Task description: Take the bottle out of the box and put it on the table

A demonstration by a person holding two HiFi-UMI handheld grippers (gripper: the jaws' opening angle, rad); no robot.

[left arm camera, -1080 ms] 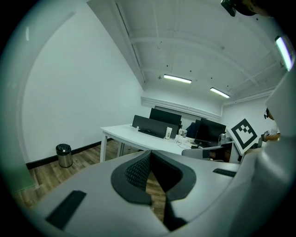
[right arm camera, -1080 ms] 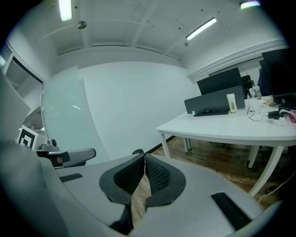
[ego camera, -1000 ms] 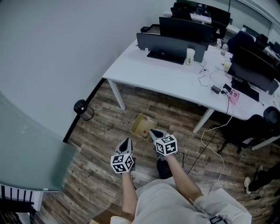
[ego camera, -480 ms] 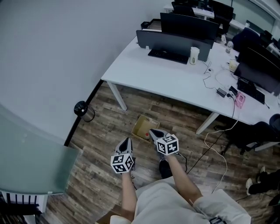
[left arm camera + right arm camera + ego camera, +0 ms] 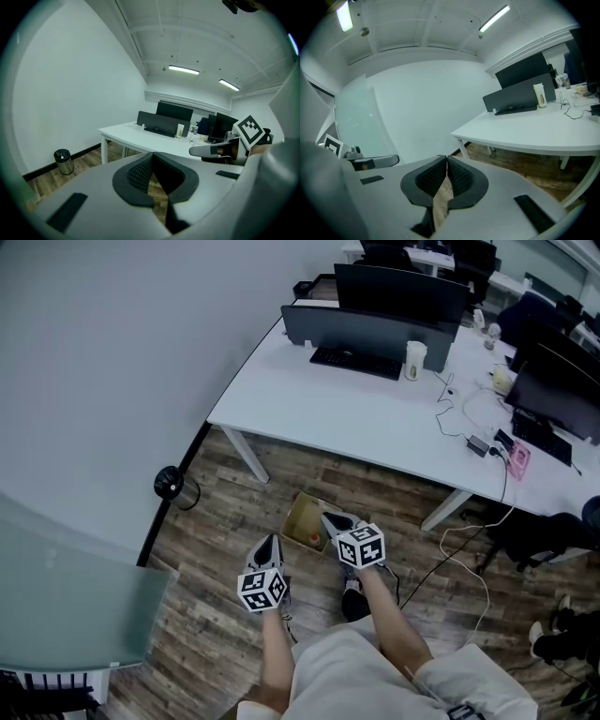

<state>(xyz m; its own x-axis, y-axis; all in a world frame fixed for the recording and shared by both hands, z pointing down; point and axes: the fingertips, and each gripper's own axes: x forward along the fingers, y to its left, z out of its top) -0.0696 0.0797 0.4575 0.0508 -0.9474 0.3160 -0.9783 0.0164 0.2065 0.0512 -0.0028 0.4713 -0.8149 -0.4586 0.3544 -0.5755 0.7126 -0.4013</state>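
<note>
An open cardboard box [image 5: 304, 517] lies on the wooden floor in front of the white table [image 5: 309, 399]. I cannot make out a bottle inside it from the head view. My right gripper [image 5: 330, 518] is shut and empty, its tip over the box's near right edge. My left gripper [image 5: 270, 540] is also shut and empty, a little short of the box and to its left. In the left gripper view the pads [image 5: 140, 171] meet at the tip, with the table [image 5: 136, 133] ahead. In the right gripper view the fingers [image 5: 459, 176] are closed on nothing.
A black waste bin [image 5: 170, 482] stands by the wall. The table carries monitors [image 5: 361, 329], a keyboard [image 5: 346, 358] and a white cup [image 5: 410, 359]. Cables [image 5: 459, 540] hang to the floor at the right. A glass panel [image 5: 66, 587] is at the left.
The person has stepped forward, carrying both grippers along. The box and table have come nearer, and the right gripper's tip now reaches the box's edge. Both stay shut.
</note>
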